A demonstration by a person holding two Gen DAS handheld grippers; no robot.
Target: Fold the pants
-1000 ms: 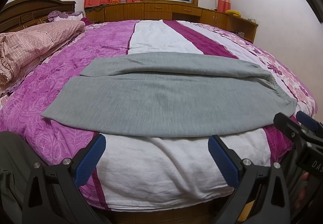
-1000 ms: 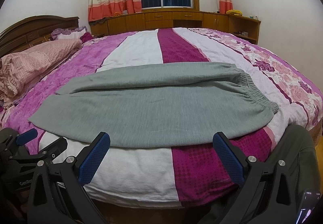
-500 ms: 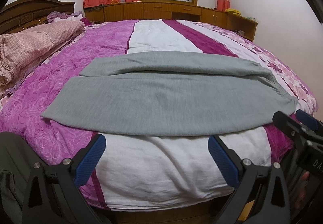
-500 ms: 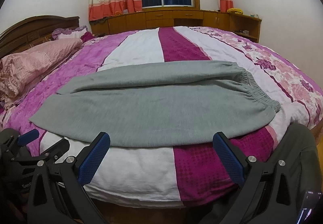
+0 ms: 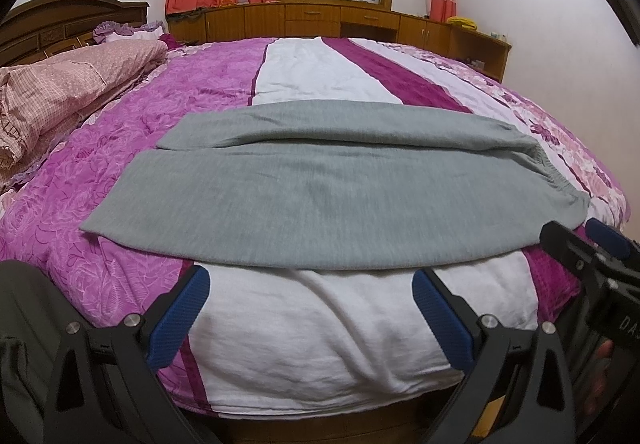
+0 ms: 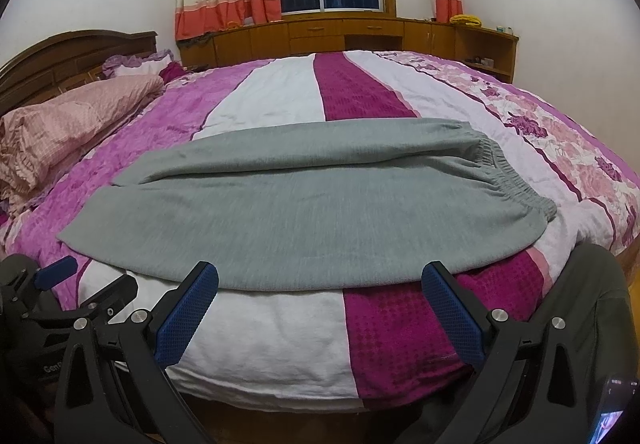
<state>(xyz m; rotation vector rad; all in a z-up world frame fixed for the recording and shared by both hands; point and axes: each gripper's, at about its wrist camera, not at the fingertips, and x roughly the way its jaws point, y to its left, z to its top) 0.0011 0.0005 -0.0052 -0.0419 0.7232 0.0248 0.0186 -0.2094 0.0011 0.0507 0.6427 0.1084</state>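
Pants: grey pants point(image 5: 328, 196) lay flat across the bed point(image 5: 320, 332), folded lengthwise, one leg over the other, waistband point(image 6: 504, 172) toward the right, hems toward the left.
Left gripper: left gripper point(image 5: 310, 304) was held wide open, empty, just short of the pants' near edge.
Right gripper: right gripper point(image 6: 320, 302) was likewise spread wide, holding nothing, fingertips point(image 6: 434, 276) at the near edge; contact could not be told.
Surroundings: pink pillow point(image 6: 68, 124) lay at the left.

Pants point(image 5: 320, 196) lie across the bed point(image 5: 328, 324), waistband point(image 5: 556, 172) rightward.
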